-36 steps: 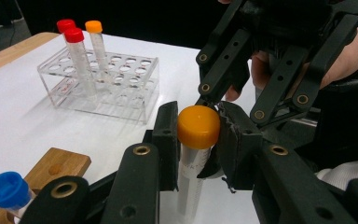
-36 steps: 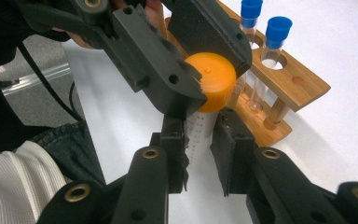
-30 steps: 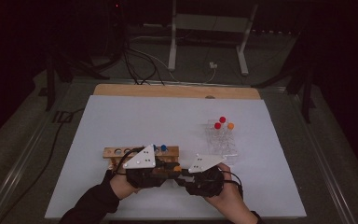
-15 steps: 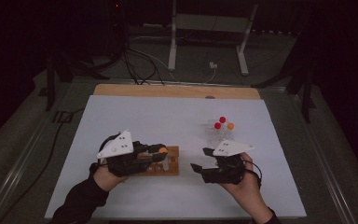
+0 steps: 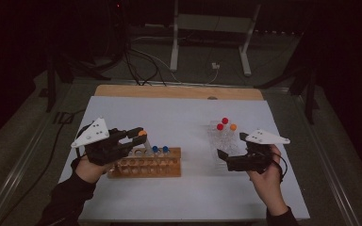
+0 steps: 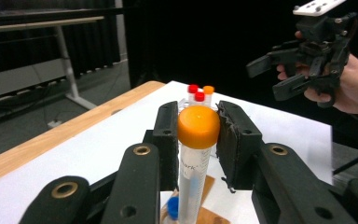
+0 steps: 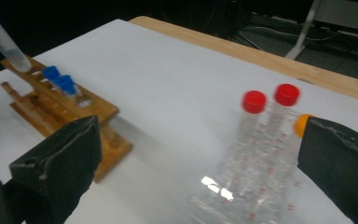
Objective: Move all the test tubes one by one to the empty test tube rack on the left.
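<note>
Orange is the cap of the tube (image 6: 198,140) that is pinched in the left gripper (image 6: 196,135); the two black pads are pressed on the cap from both sides, and the clear body hangs down between the jaws. The long axis of the tube is seen nearly upright in the left gripper view, cap up and pointed bottom down. In the high view the tube (image 5: 141,139) is carried at the left side of the white table (image 5: 188,197), just above the left end of the wooden rack (image 5: 146,165), where two blue-capped tubes (image 5: 160,149) are already standing.

The right gripper (image 5: 222,156) is held at the right, near the clear rack (image 5: 221,141) with two red-capped tubes (image 7: 270,100) and one orange-capped tube (image 7: 302,125). Its jaws have just been opening; they are spread wide now and nothing is between them.

It is judged that the step in hand is the transfer of tubes from the clear rack to the wooden one, and that the tube on the left is being brought over a free hole. For the next move the bottom of the tube must be set above one hole, the axis kept vertical, and the tube lowered before the pads are released. The right gripper is probably to be moved to the next tube.
</note>
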